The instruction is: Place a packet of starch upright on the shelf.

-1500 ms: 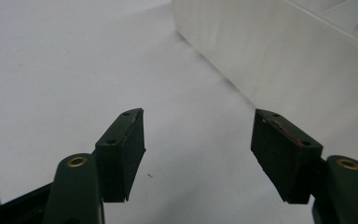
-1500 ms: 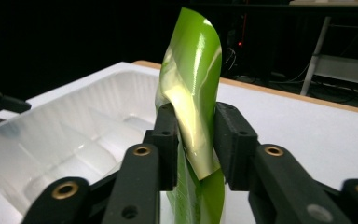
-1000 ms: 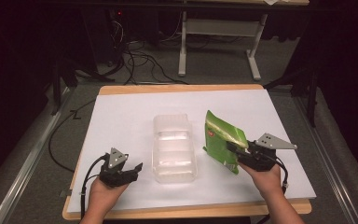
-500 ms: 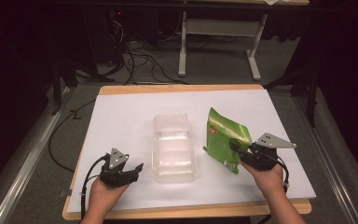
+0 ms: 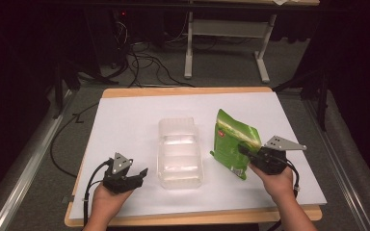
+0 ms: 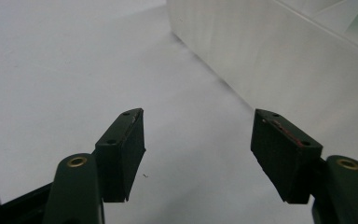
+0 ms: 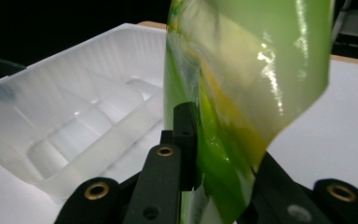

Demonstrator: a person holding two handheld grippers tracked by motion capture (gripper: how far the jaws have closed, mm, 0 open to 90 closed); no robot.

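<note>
right gripper (image 5: 248, 153) is clamping the green snack pouch (image 5: 233, 139) near its lower edge, holding it upright just right of the clear plastic tray (image 5: 178, 153). left gripper (image 5: 136, 176) is resting spread wide, grasping nothing, just left of the tray. risk: the glossy film is bowing in the right gripper view, so the pouch is probably liable to slip or fold, and its corner could nudge the light tray. white sheet (image 5: 125, 120) is covering the wooden table (image 5: 183, 90); dark room, cables (image 5: 144, 67) on grey carpet behind.

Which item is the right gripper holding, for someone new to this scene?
On the white table, look right of the clear plastic tray in the middle. The shiny green pouch stands up there, pinched by the right gripper; it is the one coloured item.
</note>
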